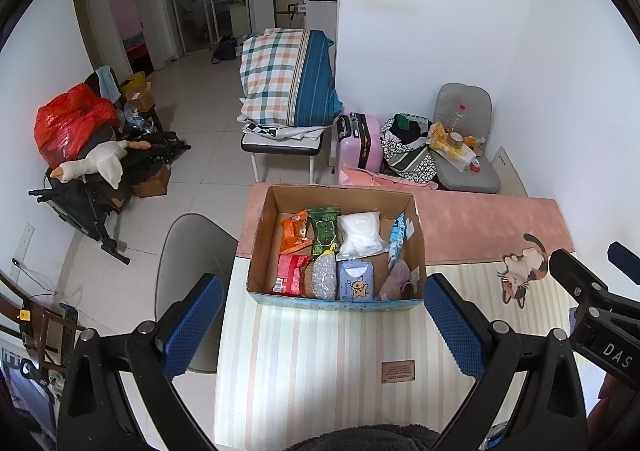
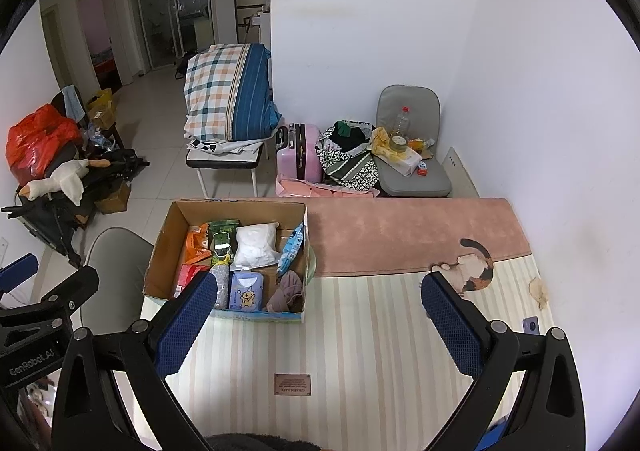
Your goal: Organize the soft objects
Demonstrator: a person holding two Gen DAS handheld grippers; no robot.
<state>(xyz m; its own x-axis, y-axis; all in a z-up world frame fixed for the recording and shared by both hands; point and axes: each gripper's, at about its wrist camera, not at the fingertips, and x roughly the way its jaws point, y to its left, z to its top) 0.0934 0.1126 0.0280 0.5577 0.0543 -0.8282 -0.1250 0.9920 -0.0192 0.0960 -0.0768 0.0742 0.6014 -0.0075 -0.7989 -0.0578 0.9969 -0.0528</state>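
While both the left gripper [image 1: 324,315] and right gripper [image 2: 320,311] hang wide open and empty, the cardboard box [image 1: 256,247] beyond them holds packets.

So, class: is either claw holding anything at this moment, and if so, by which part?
Nothing is held. The left claw and right claw are both open and empty above the striped mat, short of the cardboard box of soft packets.
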